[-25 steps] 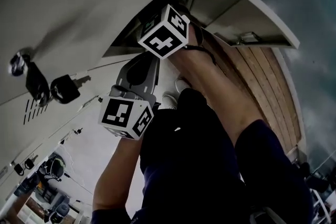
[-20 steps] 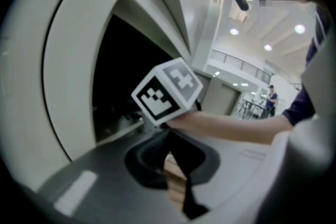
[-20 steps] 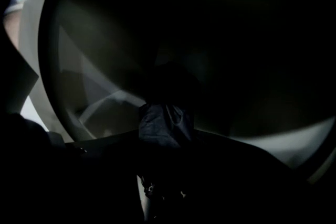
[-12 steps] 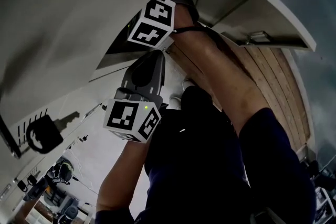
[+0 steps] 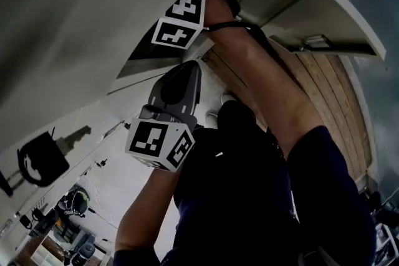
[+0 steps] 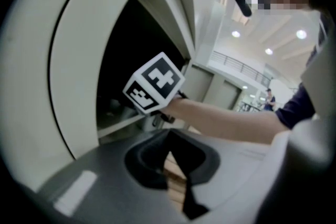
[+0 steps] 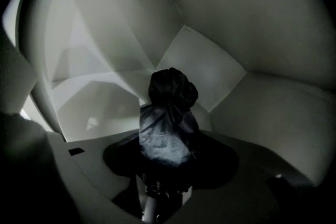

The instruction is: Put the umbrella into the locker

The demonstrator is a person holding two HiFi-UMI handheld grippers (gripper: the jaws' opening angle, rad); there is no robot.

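My right tongs (image 7: 160, 189) are easing open around the folded umbrella (image 7: 167, 128), far inside the locker (image 7: 202, 68); left tongs (image 6: 177, 182) pressed together, empty.

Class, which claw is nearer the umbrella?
Right. The right claw, its jaws opening, has the umbrella between them inside the locker; the left claw is outside, apart from it.
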